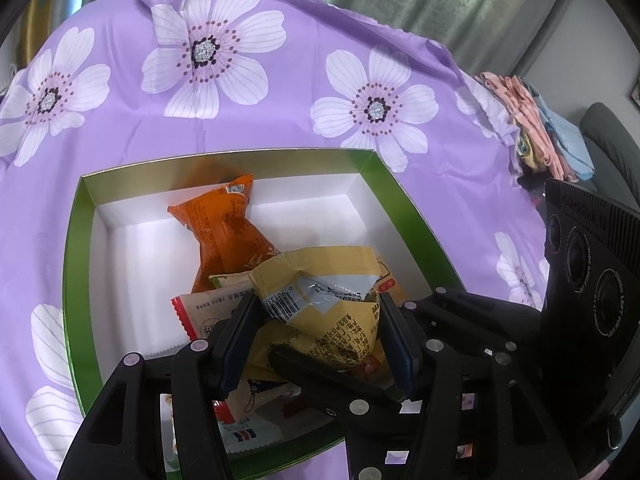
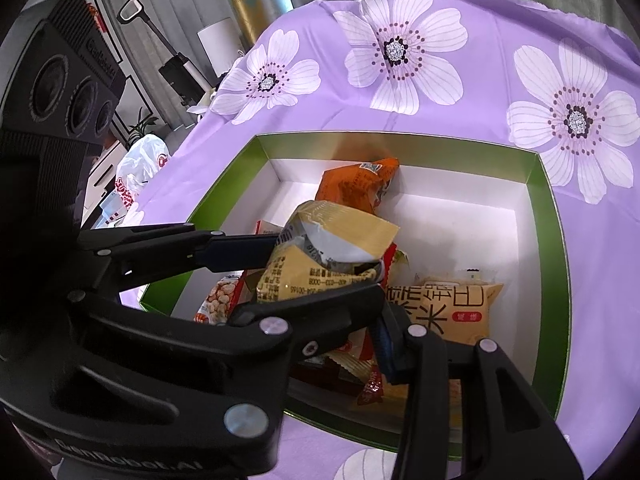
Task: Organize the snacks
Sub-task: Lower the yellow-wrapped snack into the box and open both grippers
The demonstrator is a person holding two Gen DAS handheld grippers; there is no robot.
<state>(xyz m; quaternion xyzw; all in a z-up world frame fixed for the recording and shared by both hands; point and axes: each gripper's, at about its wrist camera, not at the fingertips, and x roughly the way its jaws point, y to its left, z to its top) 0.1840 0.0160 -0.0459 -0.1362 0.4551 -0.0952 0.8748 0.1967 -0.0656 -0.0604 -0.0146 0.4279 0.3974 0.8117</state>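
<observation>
A green box with a white inside (image 1: 76, 248) (image 2: 552, 240) sits on the purple flowered cloth. It holds an orange snack packet (image 1: 224, 228) (image 2: 352, 188) and several other packets. A yellow snack packet (image 1: 328, 300) (image 2: 328, 252) hangs above the pile in the box. My left gripper (image 1: 320, 320) (image 2: 320, 264) is shut on the yellow packet, one finger on each side. In the right wrist view, the left gripper reaches in from the left in front of my right gripper (image 2: 384, 344), of which only one blue-padded finger (image 2: 386, 340) shows, low over the packets.
The purple cloth (image 1: 280, 120) covers the table around the box. Folded clothes (image 1: 532, 120) lie off its right edge. A white plastic bag (image 2: 140, 168) and a vacuum cleaner (image 2: 176, 64) stand off its left edge. Curtains hang behind.
</observation>
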